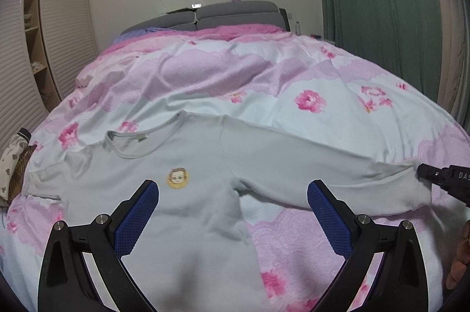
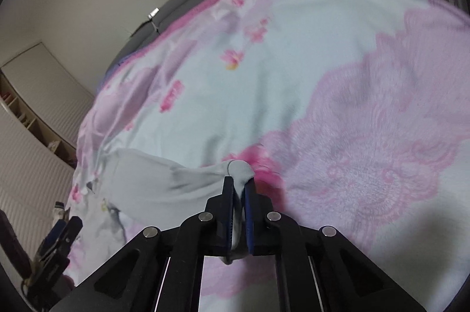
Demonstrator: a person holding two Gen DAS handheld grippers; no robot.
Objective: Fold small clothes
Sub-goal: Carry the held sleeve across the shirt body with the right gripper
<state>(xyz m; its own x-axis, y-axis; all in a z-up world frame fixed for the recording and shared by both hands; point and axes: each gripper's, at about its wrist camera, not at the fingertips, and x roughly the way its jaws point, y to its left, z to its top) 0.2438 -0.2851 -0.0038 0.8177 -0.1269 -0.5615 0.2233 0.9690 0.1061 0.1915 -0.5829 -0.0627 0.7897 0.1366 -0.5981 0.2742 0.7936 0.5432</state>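
Note:
A pale grey long-sleeved child's shirt (image 1: 188, 165) with a round face badge (image 1: 178, 178) lies face up on the bed. Its right sleeve (image 1: 323, 162) stretches out to the right; the left sleeve (image 1: 50, 177) is folded in. My left gripper (image 1: 233, 188) is open and empty, hovering just above the shirt's body. My right gripper (image 2: 239, 184) is shut on the right sleeve's cuff (image 2: 239, 168); it shows at the right edge of the left wrist view (image 1: 423, 171). The sleeve (image 2: 164, 177) trails left from the cuff.
The bed has a pink and pale floral quilt (image 1: 264, 77) with a grey headboard (image 1: 223, 12) behind. A patterned garment (image 1: 11, 159) lies at the bed's left edge. A louvred wardrobe (image 1: 58, 33) stands left, a green curtain (image 1: 382, 3) right.

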